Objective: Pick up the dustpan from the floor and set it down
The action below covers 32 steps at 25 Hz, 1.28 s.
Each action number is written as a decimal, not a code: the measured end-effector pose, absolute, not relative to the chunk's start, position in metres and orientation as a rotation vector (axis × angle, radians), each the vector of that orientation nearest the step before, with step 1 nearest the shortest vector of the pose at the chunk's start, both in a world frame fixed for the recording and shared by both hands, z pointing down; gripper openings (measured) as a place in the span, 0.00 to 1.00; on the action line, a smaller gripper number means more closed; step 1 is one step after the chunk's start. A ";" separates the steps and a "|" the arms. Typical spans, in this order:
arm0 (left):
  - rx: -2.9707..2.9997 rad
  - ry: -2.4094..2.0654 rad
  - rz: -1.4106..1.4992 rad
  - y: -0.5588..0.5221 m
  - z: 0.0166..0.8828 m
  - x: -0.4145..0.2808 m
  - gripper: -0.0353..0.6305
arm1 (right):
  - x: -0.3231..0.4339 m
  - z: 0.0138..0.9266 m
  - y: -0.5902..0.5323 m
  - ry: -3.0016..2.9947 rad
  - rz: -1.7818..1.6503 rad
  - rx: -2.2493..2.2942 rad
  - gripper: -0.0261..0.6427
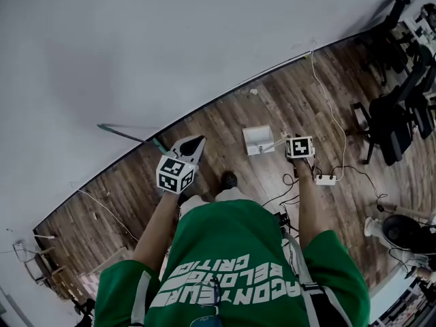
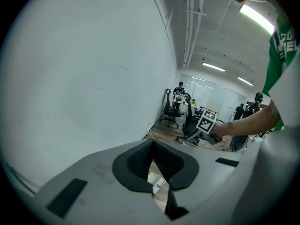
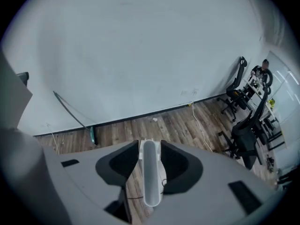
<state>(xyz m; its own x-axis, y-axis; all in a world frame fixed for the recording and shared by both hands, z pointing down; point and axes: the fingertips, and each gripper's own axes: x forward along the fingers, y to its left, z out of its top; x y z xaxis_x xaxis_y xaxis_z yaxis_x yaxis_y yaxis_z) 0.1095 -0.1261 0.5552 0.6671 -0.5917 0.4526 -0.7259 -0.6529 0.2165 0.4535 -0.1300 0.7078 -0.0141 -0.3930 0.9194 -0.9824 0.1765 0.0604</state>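
Since the white handle (image 3: 151, 177) lies clamped between the jaws of the right gripper (image 3: 150, 145), with the pads pressing on both its sides, the pick-up looks done. The dustpan (image 1: 258, 139) hangs just beyond the fingertips, seemingly clear of the wooden floor (image 1: 306, 101) beneath it. What is left, I judge, is to carry it and set it down. This gripper points steeply down on an outstretched forearm. The left gripper (image 1: 193, 146), off to its side, tilts gently downward, its jaws closed tip to tip on nothing. Farther ahead of both, a thin rod (image 3: 70, 108) leans on the wall (image 3: 140, 41).
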 end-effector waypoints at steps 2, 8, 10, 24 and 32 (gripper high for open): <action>2.514 -1.014 0.487 -0.125 0.556 0.116 0.06 | 0.451 0.688 -0.125 -1.627 0.810 1.426 0.25; 2.548 -0.935 0.484 -0.121 0.556 0.135 0.06 | 0.439 0.632 -0.103 -1.776 0.651 1.559 0.14; 2.564 -0.904 0.483 -0.118 0.554 0.144 0.06 | 0.438 0.615 -0.094 -1.805 0.616 1.604 0.10; 2.645 -0.724 0.501 -0.094 0.556 0.207 0.06 | 0.444 0.572 -0.019 -1.942 0.523 1.741 0.05; 2.649 -0.688 0.521 -0.090 0.554 0.221 0.06 | 0.448 0.572 -0.002 -1.941 0.551 1.760 0.05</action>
<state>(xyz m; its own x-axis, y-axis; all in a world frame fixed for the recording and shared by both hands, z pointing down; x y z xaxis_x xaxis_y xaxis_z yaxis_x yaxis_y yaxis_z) 0.2211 -0.0898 0.5538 0.8142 -0.3897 0.4303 -0.5200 -0.8192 0.2420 0.4482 -0.0020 0.5721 -0.0757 -0.8107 0.5805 -0.9948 0.1012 0.0116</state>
